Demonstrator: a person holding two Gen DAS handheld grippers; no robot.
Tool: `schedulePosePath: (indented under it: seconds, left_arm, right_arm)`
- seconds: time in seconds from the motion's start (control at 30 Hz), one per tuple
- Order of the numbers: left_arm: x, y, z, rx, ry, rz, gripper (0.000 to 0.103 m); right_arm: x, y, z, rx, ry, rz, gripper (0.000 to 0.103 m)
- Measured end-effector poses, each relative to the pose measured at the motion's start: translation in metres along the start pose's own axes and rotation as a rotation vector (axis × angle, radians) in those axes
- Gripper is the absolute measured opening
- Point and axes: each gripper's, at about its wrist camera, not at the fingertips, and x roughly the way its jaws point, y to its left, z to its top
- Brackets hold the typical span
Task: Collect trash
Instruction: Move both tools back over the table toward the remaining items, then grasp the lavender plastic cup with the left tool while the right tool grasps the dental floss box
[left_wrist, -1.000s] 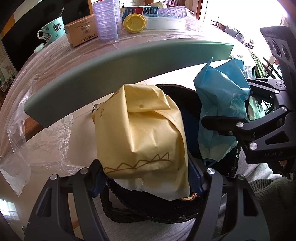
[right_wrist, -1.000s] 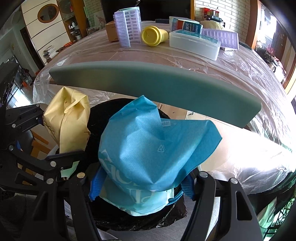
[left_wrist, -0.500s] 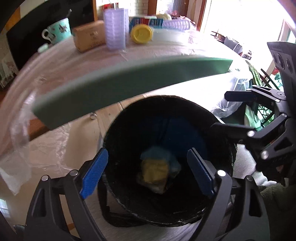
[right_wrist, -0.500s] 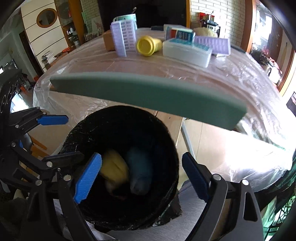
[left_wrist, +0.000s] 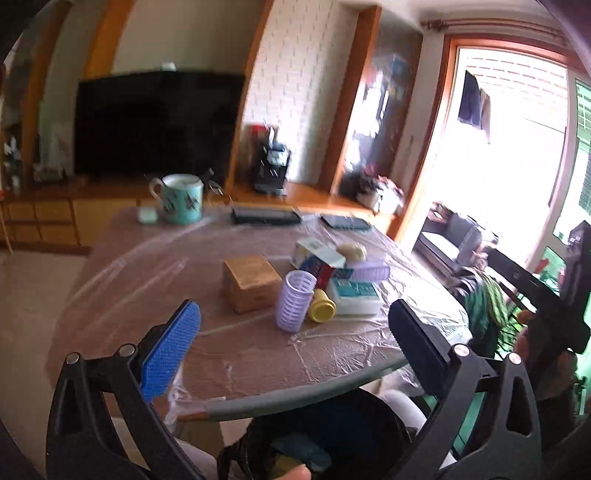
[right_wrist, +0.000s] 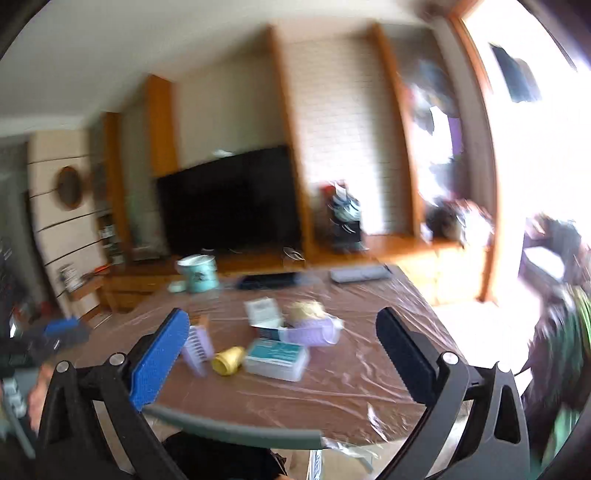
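**Now both grippers are spread over the bin**

Nearest, the black-lined round trash bin (left_wrist: 332, 439) is seen below the table edge, with crumpled blue and yellow trash (left_wrist: 295, 456) inside. Above it, the left gripper (left_wrist: 295, 350) and right gripper (right_wrist: 280, 358) are opening, nothing between their jaws. Farther off, a plastic-covered brown table (left_wrist: 147, 280) carries a teal patterned mug (left_wrist: 181, 199).

My blue-padded left gripper (left_wrist: 291, 328), over a black bin (left_wrist: 325, 435); teal patterned mug (left_wrist: 183, 199), tan box (left_wrist: 251, 282), lilac ribbed cup stack (left_wrist: 295, 301), yellow lid (left_wrist: 322, 305), brown table (left_wrist: 147, 280).
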Motion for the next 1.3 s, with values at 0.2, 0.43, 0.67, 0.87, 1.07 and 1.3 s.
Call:
schedulePosePath:
  seconds: [0.2, 0.43, 0.67, 0.87, 1.07, 1.3]
  left_arm:
    - [0.046, -0.003, 0.013, 0.063, 0.099, 0.072, 0.102]
    - [0.082, -0.009, 0.007, 0.068, 0.174, 0.028, 0.102]
    - [0.117, -0.012, 0.001, 0.057, 0.261, 0.028, 0.083]
    - [0.138, -0.010, -0.005, 0.038, 0.308, 0.008, 0.058]
    - [0.149, -0.003, -0.005, 0.003, 0.331, -0.019, 0.041]
    - [0.157, 0.001, -0.001, -0.030, 0.328, -0.042, 0.041]
  right_arm:
    - [0.064, -0.009, 0.004, -0.036, 0.172, -0.052, 0.099]
    - [0.122, -0.010, -0.012, 0.001, 0.353, -0.039, 0.099]
    - [0.152, 0.012, -0.037, -0.020, 0.452, -0.051, 0.095]
    - [0.177, 0.019, -0.047, 0.035, 0.492, -0.035, 0.091]
    - [0.189, 0.021, -0.046, 0.077, 0.504, -0.039, 0.085]
    - [0.193, 0.011, -0.044, 0.126, 0.512, -0.017, 0.085]
